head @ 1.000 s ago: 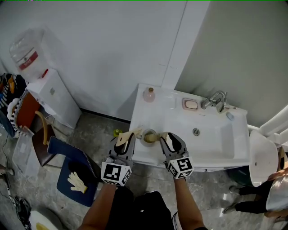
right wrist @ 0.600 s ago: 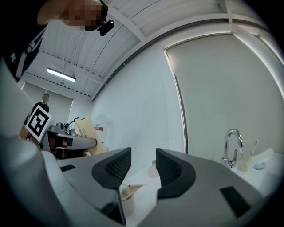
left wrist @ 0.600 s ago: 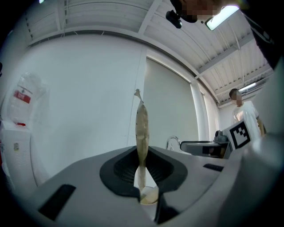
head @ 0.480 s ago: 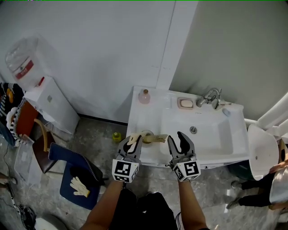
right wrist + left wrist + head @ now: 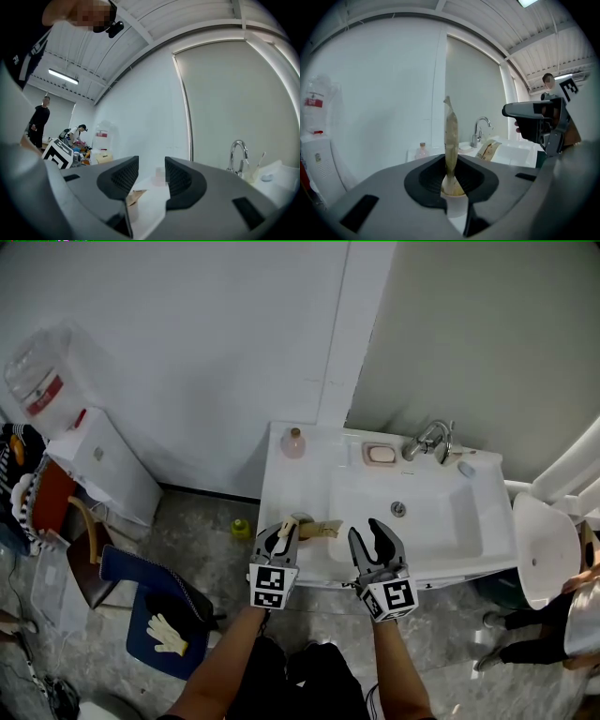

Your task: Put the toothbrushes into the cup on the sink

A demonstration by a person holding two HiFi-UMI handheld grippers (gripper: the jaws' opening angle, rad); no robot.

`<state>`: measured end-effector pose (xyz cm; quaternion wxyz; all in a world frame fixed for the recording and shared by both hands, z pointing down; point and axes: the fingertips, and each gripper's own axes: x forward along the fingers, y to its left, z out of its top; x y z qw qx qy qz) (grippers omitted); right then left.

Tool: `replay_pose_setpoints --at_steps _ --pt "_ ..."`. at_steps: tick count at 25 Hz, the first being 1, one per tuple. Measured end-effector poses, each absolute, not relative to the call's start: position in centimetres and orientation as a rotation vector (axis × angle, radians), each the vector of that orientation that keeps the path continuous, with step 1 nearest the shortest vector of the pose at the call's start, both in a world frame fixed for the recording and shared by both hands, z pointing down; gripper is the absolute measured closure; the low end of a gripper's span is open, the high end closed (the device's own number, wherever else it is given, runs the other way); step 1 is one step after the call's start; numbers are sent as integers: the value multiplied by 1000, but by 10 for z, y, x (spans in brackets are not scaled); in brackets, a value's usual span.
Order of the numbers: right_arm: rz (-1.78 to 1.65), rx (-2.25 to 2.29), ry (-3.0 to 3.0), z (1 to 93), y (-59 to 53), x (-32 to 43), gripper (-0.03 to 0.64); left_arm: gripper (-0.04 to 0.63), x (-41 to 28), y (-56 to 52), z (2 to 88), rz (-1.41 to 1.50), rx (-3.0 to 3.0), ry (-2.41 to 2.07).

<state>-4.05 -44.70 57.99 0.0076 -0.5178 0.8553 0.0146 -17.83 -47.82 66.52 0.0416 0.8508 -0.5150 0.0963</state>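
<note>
Gripping one wrapped toothbrush (image 5: 451,140) upright, the left tool (image 5: 287,532) hung over the sink's (image 5: 441,521) near-left corner. A second toothbrush (image 5: 321,529) lay just right of it. The right tool (image 5: 365,527), its jaws just opened wide, held nothing.

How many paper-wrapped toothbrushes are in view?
2. One paper-wrapped toothbrush is clamped in the left gripper; the other toothbrush lies on the front left rim of the sink, beside that gripper. Others may be hidden.
</note>
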Motion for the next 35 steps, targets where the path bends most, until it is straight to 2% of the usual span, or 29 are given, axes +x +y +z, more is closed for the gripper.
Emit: replay_pose_setpoints --at_steps 3,5,14,35 --pt "37 -1622 2680 582 -447 -39 433 524 -175 -476 664 284 2615 -1581" --pt "37 -1621 2684 581 -448 -38 433 486 -175 -475 656 223 2627 -1589" --pt "4 -1614 2690 571 -450 -44 433 472 -190 -467 594 -51 2663 -1647" --pt "-65 -1602 2694 485 -430 -55 433 472 -222 -426 477 -86 2625 -1716"
